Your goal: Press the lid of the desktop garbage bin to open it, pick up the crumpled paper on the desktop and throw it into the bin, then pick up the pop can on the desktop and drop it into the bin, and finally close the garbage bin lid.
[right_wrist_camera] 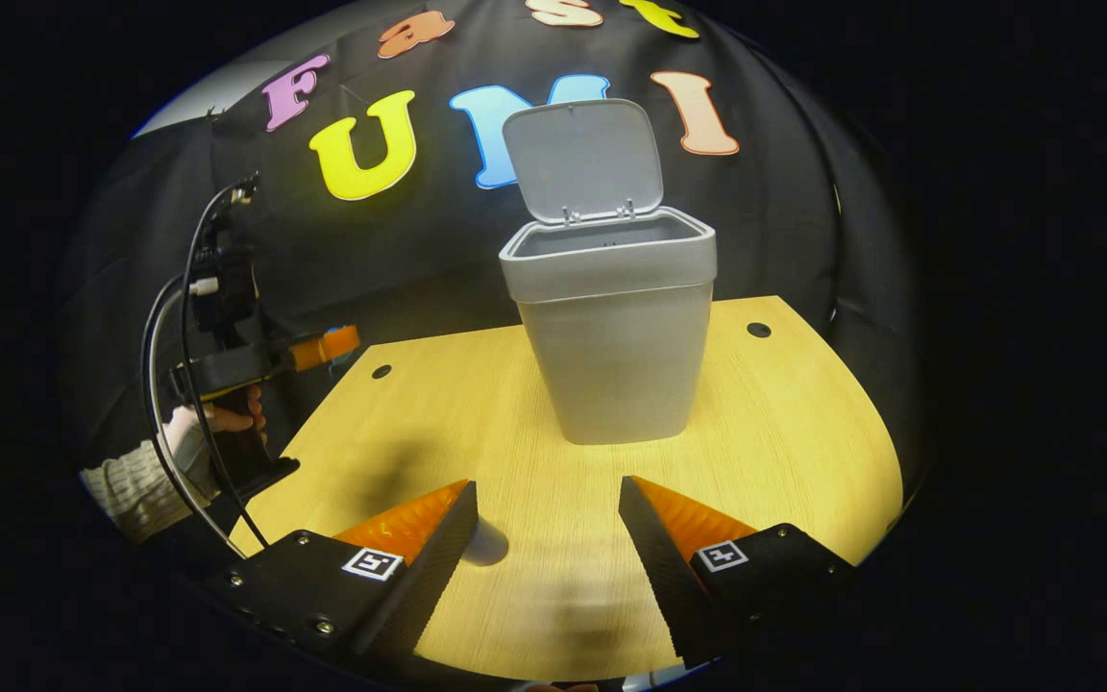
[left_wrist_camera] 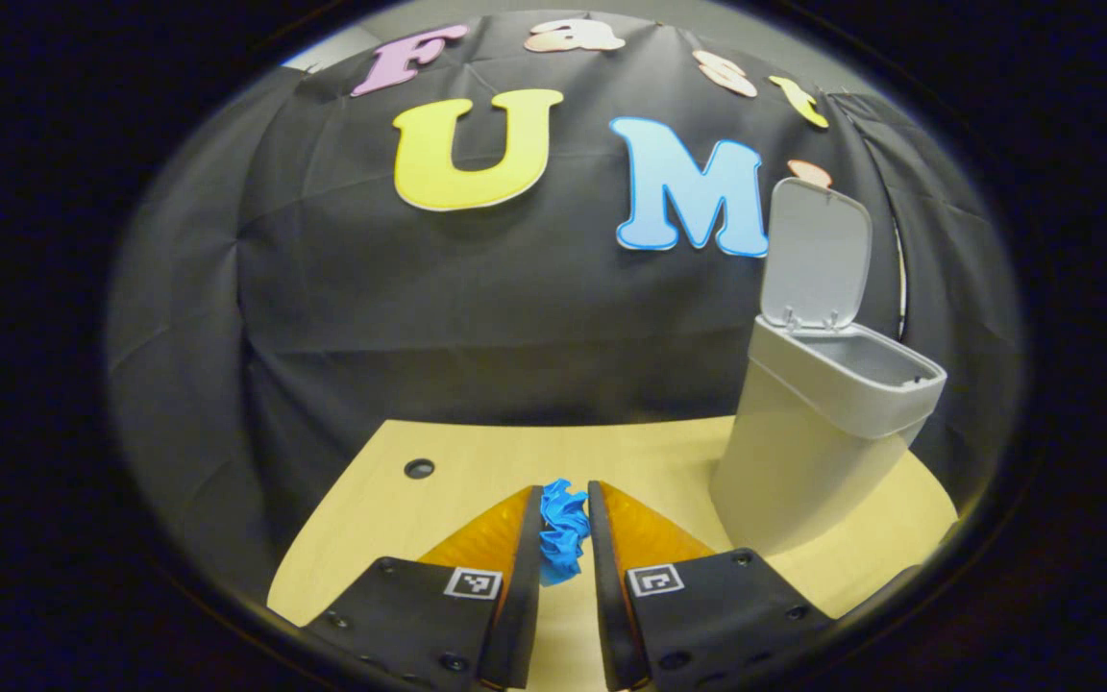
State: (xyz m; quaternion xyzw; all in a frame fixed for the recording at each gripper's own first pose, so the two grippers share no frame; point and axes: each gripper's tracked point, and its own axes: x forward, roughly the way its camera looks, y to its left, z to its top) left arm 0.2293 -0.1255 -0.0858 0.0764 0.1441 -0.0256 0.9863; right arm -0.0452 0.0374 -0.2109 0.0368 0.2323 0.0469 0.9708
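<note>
In the left gripper view my left gripper (left_wrist_camera: 565,490) is shut on the blue crumpled paper (left_wrist_camera: 563,533), held above the table. The pale grey bin (left_wrist_camera: 803,452) stands to the right of it, its lid (left_wrist_camera: 818,255) raised upright. In the right gripper view the same bin (right_wrist_camera: 611,356) stands ahead at mid-table with the lid (right_wrist_camera: 582,159) up. My right gripper (right_wrist_camera: 547,483) is open and low over the table in front of it. A pale rounded thing (right_wrist_camera: 488,543), possibly the pop can, is partly hidden behind its left finger. The left gripper (right_wrist_camera: 337,341) hovers at the table's left edge.
The wooden table (right_wrist_camera: 784,432) has a curved edge and small dark holes (right_wrist_camera: 758,330) near the back corners. A hand (right_wrist_camera: 212,423) in a knitted sleeve holds the left gripper, with cables looping beside it. The black cloth wall closes the back.
</note>
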